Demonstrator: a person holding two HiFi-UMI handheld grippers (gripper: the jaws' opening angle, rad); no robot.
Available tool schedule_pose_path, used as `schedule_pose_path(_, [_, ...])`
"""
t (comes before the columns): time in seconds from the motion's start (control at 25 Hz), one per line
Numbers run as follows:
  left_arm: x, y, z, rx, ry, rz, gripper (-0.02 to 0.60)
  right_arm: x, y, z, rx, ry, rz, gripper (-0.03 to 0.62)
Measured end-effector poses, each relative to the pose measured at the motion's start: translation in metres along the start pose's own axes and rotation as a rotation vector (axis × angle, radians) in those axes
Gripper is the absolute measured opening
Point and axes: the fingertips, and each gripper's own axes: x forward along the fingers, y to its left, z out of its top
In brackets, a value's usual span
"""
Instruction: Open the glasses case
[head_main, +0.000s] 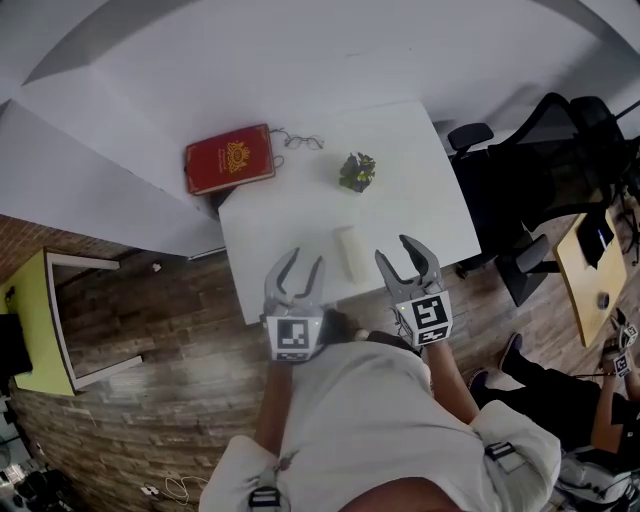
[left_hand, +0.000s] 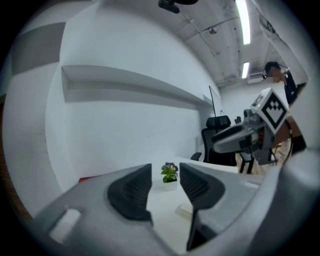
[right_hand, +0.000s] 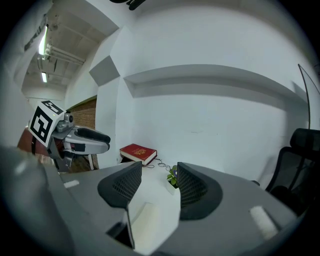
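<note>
A white glasses case (head_main: 350, 252) lies closed on the white table (head_main: 300, 200) near its front edge, between my two grippers. My left gripper (head_main: 305, 258) hovers just to the left of it, open, with nothing between its fingers. The right gripper (head_main: 392, 247) hovers just to the right of it, open too. In the right gripper view the case (right_hand: 152, 220) shows low between and beyond the jaws of that gripper (right_hand: 156, 182), and the pads do not touch it. The left gripper view looks past its own jaws (left_hand: 165, 187) at a corner of the case (left_hand: 186, 210).
At the table's far left corner lies a red book (head_main: 229, 158), with a pair of glasses (head_main: 303, 141) beside it. A small potted plant (head_main: 357, 171) stands beyond the case. Black office chairs (head_main: 520, 170) stand right of the table, and a person's legs (head_main: 560, 400) are at the lower right.
</note>
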Motion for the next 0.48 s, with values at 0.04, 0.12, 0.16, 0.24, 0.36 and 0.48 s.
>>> schedule_pose_path(0.04, [0.004,0.004,-0.001,0.013,-0.003,-0.01,0.172,0.004,0.0,-0.001,0.003,0.007,-0.007,0.209])
schedule_pose_path(0.12, [0.011,0.011,-0.003,0.027,-0.004,-0.03,0.172,0.011,-0.001,-0.002,0.008,0.021,-0.021,0.209])
schedule_pose_path(0.16, [0.014,0.013,-0.005,0.028,-0.002,-0.042,0.172,0.015,-0.002,-0.004,0.01,0.028,-0.028,0.209])
schedule_pose_path(0.24, [0.021,0.016,-0.01,0.029,0.005,-0.066,0.172,0.021,-0.003,-0.007,0.016,0.044,-0.044,0.209])
schedule_pose_path(0.36, [0.031,0.019,-0.018,0.029,0.018,-0.11,0.172,0.028,-0.004,-0.016,0.025,0.079,-0.068,0.209])
schedule_pose_path(0.48, [0.044,0.021,-0.029,0.027,0.035,-0.156,0.172,0.037,-0.005,-0.03,0.036,0.12,-0.091,0.209])
